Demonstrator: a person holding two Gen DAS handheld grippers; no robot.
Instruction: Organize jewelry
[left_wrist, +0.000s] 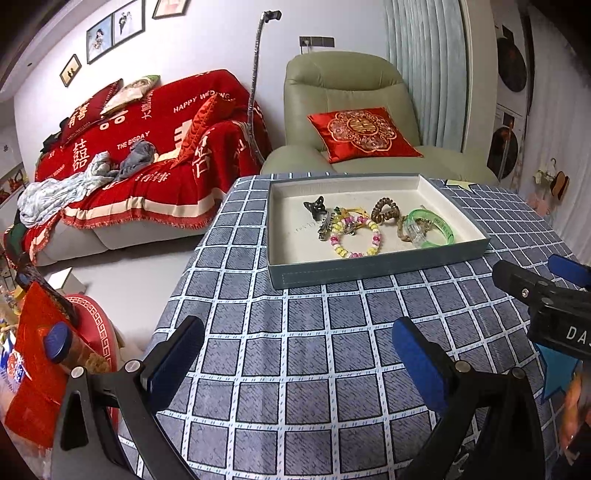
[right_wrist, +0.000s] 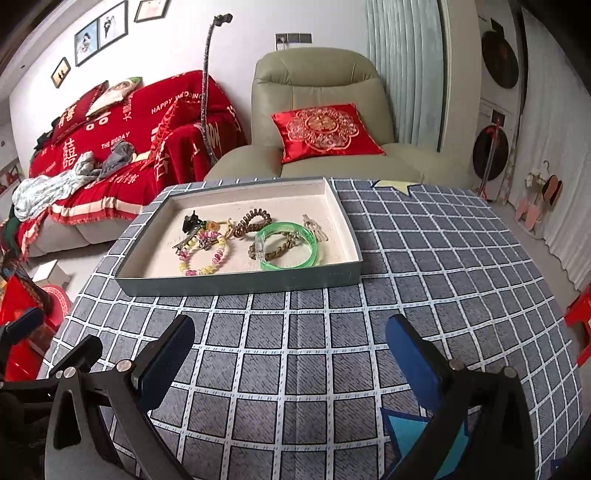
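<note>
Both of your grippers hover over the checked tablecloth (right_wrist: 295, 369) at the bottom of each frame, short of the tray (right_wrist: 236, 282). The left gripper (left_wrist: 295, 354) has its blue pads spread wide apart with nothing between them; the right gripper (right_wrist: 290, 354) is likewise spread and empty. In the left wrist view, the right gripper's body shows at the right edge of the frame.

Step in hand, as judged from the layout: all the visible jewelry lies inside the tray, and neither tool holds anything, so you are either between picks or near the end of the sorting. A next move would call for you to advance one gripper over the tray's near wall and descend on a single piece without dragging its neighbours, since several pieces overlap.

The tray sits in the centre of both frames, a shallow grey-blue box with a pale lining. From frame left to right in the right wrist view it holds: a dark claw clip (right_wrist: 192, 220); a metal hair clip (right_wrist: 184, 244) touching a beaded bracelet (right_wrist: 204, 260) of pink, yellow and white beads; a brown coil hair tie (right_wrist: 251, 221); a translucent green bangle (right_wrist: 290, 249) lying over a brownish chain bracelet (right_wrist: 275, 247); and a small pale metal piece (right_wrist: 314, 227) near the tray's right wall, too small to identify. The bangle looks rigid and smooth, likely slippery between pads; the beaded bracelet looks flexible and would sag when lifted.
</note>
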